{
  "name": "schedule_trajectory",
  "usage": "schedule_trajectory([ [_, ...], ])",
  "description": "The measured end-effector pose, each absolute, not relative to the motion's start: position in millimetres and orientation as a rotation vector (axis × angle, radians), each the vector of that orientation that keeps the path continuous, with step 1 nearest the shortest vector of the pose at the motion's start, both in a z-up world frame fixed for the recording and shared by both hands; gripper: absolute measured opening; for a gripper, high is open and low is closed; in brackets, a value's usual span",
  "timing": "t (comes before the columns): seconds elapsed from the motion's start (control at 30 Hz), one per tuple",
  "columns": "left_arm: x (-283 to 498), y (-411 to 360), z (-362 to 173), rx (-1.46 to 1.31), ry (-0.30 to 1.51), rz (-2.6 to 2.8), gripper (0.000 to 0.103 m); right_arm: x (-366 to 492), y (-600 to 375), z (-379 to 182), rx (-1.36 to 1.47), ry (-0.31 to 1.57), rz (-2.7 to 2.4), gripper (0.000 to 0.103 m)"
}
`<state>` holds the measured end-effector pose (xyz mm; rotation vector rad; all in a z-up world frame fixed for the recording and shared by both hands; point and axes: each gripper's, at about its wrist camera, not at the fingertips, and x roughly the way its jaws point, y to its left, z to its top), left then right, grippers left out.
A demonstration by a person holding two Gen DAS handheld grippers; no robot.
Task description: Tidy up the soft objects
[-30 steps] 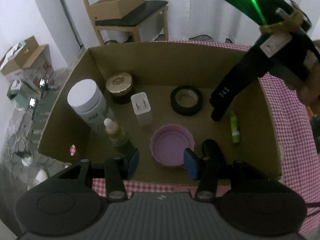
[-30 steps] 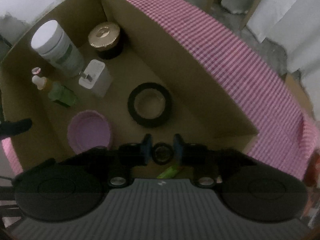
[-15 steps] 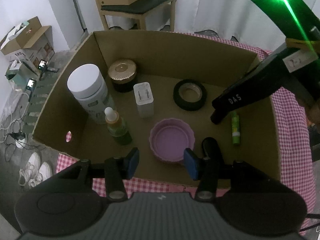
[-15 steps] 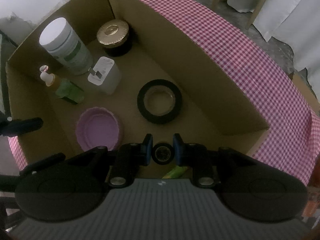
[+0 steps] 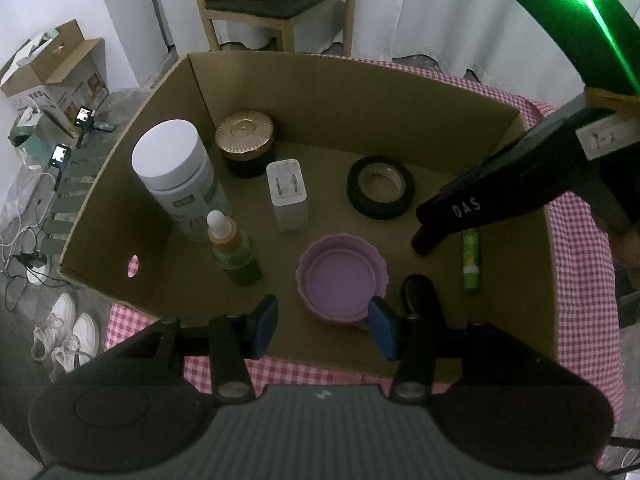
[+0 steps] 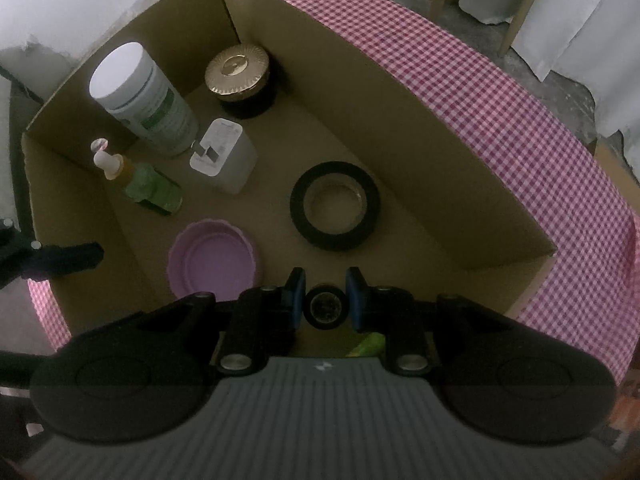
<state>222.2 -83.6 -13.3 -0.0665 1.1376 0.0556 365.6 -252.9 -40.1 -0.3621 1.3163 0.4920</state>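
Note:
A cardboard box [image 5: 360, 92] stands on a pink checked tablecloth [image 6: 500, 92]. Inside it are a white jar [image 5: 176, 176], a gold-lidded black jar [image 5: 245, 142], a white charger [image 5: 289, 194], a dropper bottle [image 5: 234, 250], a black tape roll [image 5: 381, 187], a purple lid [image 5: 343, 278], a green tube [image 5: 471, 260] and a black cylinder [image 5: 420, 300]. My left gripper [image 5: 322, 322] is open and empty above the box's near wall. My right gripper [image 6: 323, 300] is shut on a small black cylinder [image 6: 324, 306] over the box; it shows in the left wrist view [image 5: 424, 242].
A wooden chair [image 5: 280, 4] with a cardboard box on its seat stands behind the table. More boxes [image 5: 52, 68], cables and white shoes [image 5: 64, 332] lie on the floor at the left. White curtains hang at the back.
Both grippers have risen and drawn back from the box, so more of it shows. The right gripper stays shut on the small black cylinder. The left stays open.

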Motion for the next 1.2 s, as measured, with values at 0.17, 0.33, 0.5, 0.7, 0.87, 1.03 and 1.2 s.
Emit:
schedule_trajectory([
  [0.17, 222, -84, -13, -0.067, 1.142, 0.058, 0.052, 366, -254, -40, -0.343, 1.318, 0.492, 0.021],
  [0.33, 224, -83, -13, -0.073, 1.146, 0.058, 0.052, 367, -253, -41, -0.337, 1.319, 0.499, 0.022],
  [0.5, 224, -82, -13, -0.082, 1.15, 0.058, 0.052, 369, -253, -40, -0.312, 1.326, 0.507, 0.023],
  [0.7, 225, -81, -12, -0.092, 1.156, 0.057, 0.054, 372, -255, -38, -0.292, 1.327, 0.498, 0.036],
  [0.87, 226, -81, -11, -0.094, 1.158, 0.056, 0.056, 373, -255, -36, -0.277, 1.319, 0.498, 0.047],
  [1.03, 227, -80, -11, -0.096, 1.162, 0.057, 0.058, 374, -256, -36, -0.257, 1.319, 0.491, 0.049],
  [1.2, 227, -80, -10, -0.093, 1.164, 0.057, 0.064, 373, -256, -30, -0.232, 1.303, 0.485, 0.051],
])
